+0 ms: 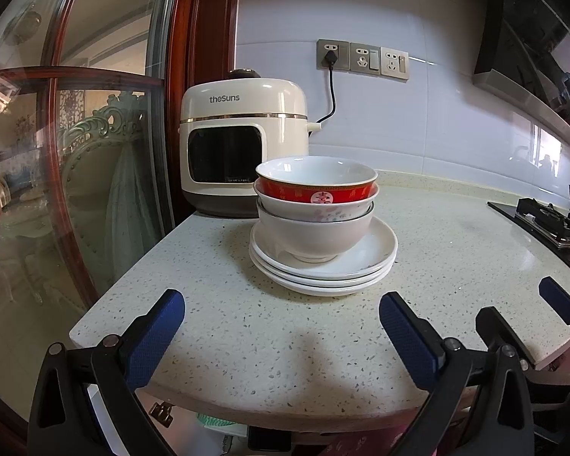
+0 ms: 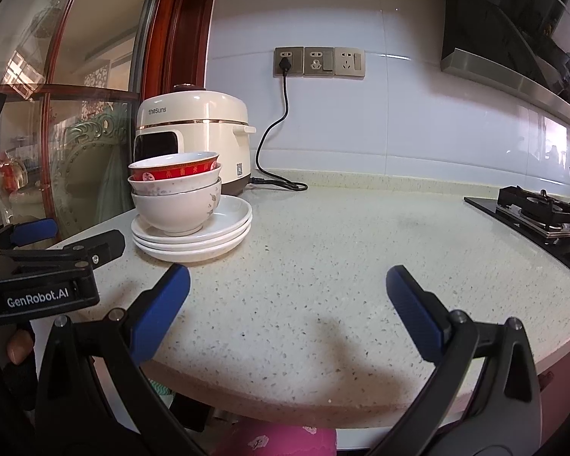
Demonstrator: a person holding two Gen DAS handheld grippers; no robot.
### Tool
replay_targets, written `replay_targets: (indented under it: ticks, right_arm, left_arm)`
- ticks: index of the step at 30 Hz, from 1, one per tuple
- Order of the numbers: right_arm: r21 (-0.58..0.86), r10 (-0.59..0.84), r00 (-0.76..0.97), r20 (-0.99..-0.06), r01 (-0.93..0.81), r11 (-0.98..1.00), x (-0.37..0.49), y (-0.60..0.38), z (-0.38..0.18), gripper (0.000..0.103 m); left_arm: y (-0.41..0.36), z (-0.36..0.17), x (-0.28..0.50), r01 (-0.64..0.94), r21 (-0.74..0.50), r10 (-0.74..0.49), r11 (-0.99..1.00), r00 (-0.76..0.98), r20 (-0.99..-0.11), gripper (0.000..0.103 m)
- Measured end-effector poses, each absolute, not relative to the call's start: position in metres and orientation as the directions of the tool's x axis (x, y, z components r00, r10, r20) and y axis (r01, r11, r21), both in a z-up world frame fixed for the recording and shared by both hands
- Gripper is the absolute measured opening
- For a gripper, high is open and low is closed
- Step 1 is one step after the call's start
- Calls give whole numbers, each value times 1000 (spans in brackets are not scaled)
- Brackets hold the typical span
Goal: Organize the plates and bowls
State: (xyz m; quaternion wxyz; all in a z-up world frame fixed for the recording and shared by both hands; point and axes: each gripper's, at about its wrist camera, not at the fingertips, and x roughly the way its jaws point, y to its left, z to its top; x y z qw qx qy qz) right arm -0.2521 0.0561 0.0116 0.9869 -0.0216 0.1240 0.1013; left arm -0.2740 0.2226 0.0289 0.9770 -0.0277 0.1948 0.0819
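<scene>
1. Left gripper (image 1: 281, 313) is gaping wide, grasping nothing.
2. Right gripper (image 2: 288, 290) is likewise spread, empty.
3. Stacked bowls (image 1: 315, 209) are sitting on stacked plates (image 1: 376, 256) at 12 o'clock from the left gripper, on the counter (image 1: 456, 258).

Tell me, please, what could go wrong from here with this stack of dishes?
The three bowls sit nested on the plates, so lifting a plate could topple them. The stack stands near the counter edge; a nudge leftward might push it off. The cooker behind leaves little room for a hand-held gripper.

Stacked bowls (image 2: 176, 193) atop plates (image 2: 193, 235)
</scene>
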Motion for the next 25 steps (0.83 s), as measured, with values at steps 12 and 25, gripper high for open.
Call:
replay_targets:
  ticks: [12, 25]
  right_arm:
    - [-10, 204, 944, -259, -214, 977, -251, 56, 10, 103]
    - [-10, 203, 944, -261, -212, 977, -252, 58, 9, 103]
  left_arm:
    - [223, 30, -274, -170, -26, 147, 985, 912, -382, 103]
    - [222, 28, -274, -169, -16, 151, 985, 915, -375, 103]
